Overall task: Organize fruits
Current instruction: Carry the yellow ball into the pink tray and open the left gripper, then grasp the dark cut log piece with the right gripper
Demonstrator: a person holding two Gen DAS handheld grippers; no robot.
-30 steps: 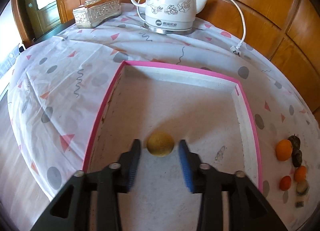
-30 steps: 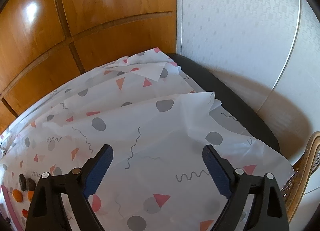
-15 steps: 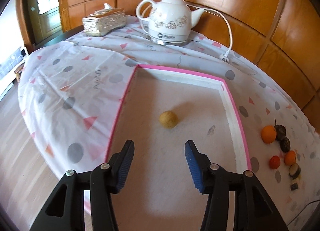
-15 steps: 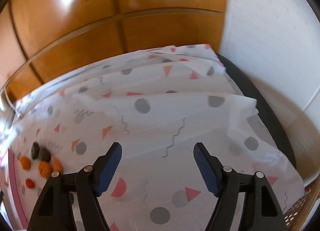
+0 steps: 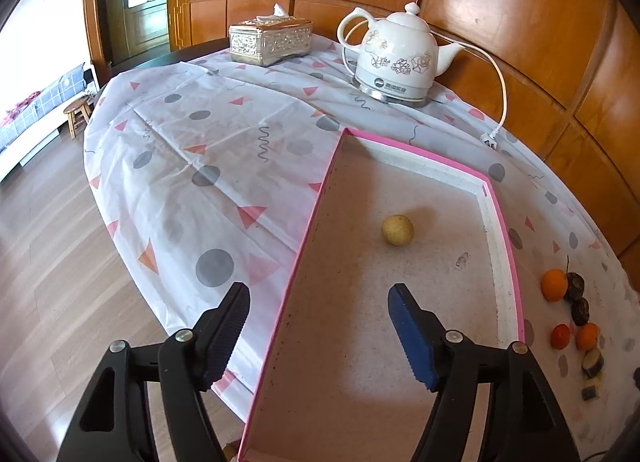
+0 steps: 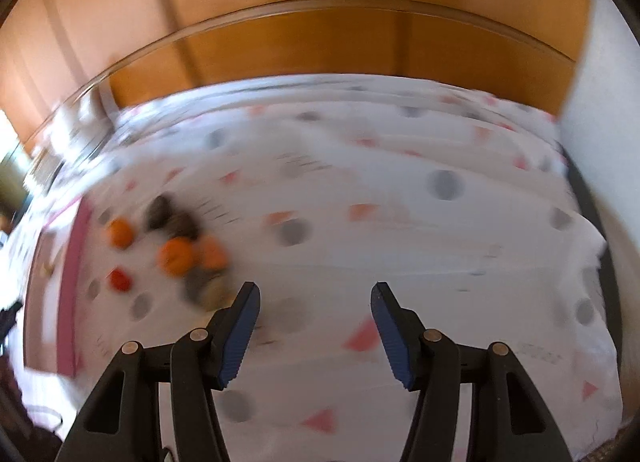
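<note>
Left wrist: our left gripper has let go and pulled back, jaws opening, empty; the yellow fruit sits in the pink tray. Right wrist: right gripper, closing on nothing, swings toward the fruit pile beside the tray.

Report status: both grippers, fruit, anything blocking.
Left gripper opening, empty. Right gripper closing, empty. One yellow fruit in pink-rimmed tray; remaining fruits on tablecloth beside it. Nothing in the way.
</note>
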